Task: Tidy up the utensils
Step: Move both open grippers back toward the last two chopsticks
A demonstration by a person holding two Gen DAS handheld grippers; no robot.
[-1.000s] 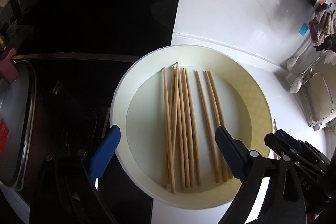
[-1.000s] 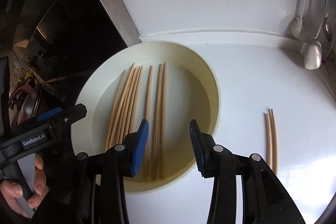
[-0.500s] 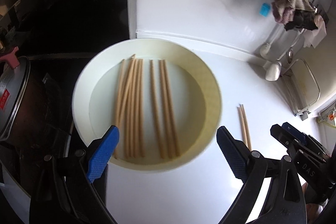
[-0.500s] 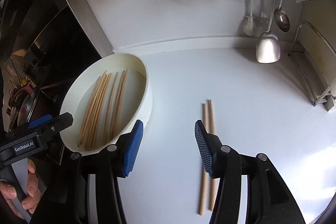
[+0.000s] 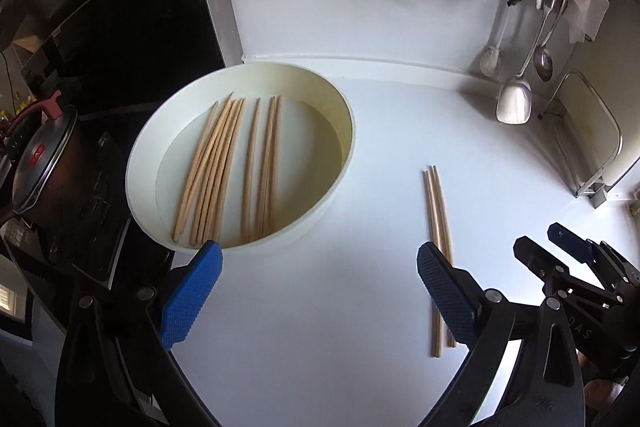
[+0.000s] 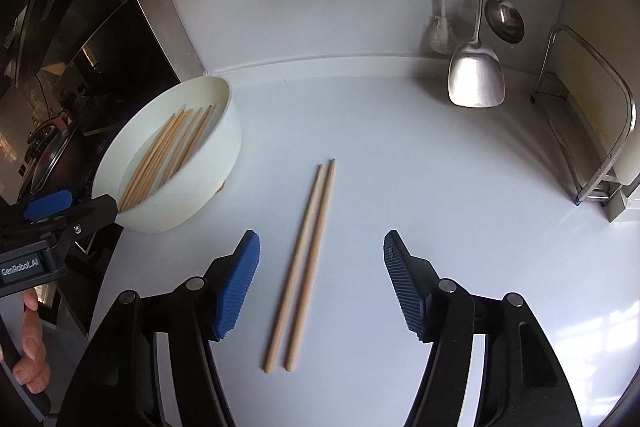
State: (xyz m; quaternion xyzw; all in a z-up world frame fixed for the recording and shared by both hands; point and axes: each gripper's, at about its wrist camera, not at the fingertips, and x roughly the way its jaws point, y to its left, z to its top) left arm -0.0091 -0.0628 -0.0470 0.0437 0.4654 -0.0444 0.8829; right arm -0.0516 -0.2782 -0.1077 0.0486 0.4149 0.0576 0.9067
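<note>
Chopsticks [image 5: 224,167] in white bowl [image 5: 340,163], pair [image 6: 306,259] outside

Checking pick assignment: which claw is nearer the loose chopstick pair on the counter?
Right. The right claw straddles the chopstick pair; the left claw sits beside it, toward the bowl.

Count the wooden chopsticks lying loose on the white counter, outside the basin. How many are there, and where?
2. The pair of chopsticks lies side by side on the counter, right of the white basin, between the open right gripper fingers, touching neither. None looks hidden.
</note>
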